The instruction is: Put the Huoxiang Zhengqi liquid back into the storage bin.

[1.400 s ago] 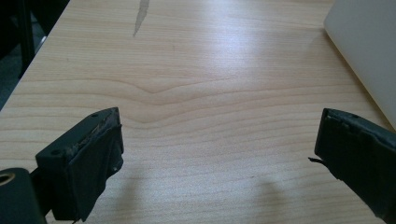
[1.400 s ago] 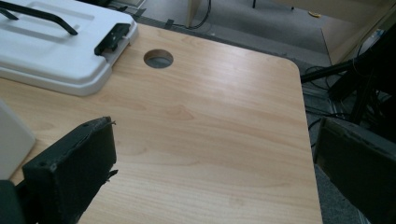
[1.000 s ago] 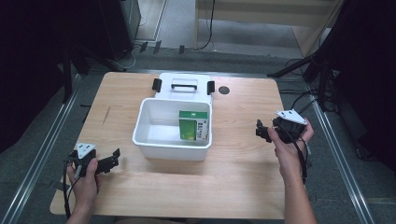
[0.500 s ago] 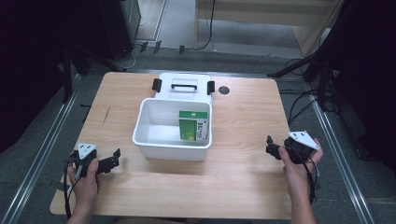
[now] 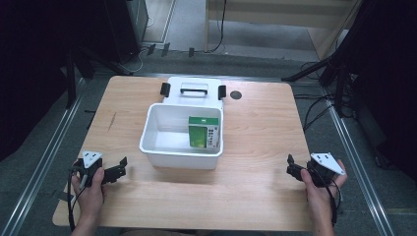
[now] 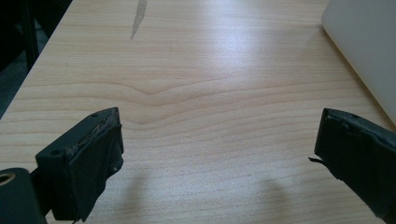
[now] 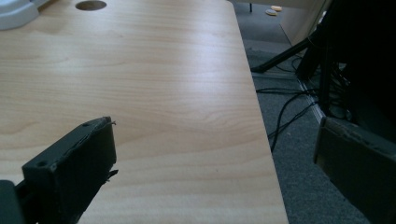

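- Right gripper (image 5: 291,166) has been drawn back from the white bin (image 5: 162,150) toward the table's (image 5: 255,128) near right corner; jaws spread, nothing held.
- Left gripper (image 5: 122,165) unchanged, near-left of the bin, jaws spread.
- Green box (image 5: 203,132) stands upright inside the bin, against its right wall.
- Lid (image 5: 193,88) lies just behind the bin.

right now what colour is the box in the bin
Green and white, standing in the white bin; the box shows best in the high view.
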{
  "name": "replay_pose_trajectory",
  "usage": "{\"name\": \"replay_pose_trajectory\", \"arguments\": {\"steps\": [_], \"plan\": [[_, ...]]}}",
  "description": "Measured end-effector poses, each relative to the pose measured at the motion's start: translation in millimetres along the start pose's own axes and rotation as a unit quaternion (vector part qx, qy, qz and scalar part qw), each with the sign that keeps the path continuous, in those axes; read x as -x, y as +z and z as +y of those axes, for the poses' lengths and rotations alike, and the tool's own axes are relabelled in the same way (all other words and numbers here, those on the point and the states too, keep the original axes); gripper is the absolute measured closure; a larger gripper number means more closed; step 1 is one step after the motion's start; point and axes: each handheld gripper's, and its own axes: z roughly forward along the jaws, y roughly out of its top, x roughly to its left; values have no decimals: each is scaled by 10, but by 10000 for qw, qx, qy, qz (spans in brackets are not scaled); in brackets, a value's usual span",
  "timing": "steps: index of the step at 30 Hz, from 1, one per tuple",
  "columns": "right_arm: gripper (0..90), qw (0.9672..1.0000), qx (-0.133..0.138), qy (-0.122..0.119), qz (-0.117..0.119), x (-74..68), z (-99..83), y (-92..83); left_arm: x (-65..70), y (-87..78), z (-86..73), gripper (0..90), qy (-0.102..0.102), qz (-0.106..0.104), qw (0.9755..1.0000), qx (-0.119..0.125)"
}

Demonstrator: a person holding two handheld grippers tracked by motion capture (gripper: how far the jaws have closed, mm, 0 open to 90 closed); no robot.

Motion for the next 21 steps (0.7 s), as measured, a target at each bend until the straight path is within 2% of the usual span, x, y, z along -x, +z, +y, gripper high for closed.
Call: {"name": "replay_pose_trajectory", "arguments": {"steps": [8,21], "plan": [[0,9999,-64,135,-61,118,-192,-107,3,0,-1,21,-3,-6,10000,10],[0,9997,-31,180,-166,289,-396,-298,5,-3,-3,21,-3,-2,10000,27]]}}
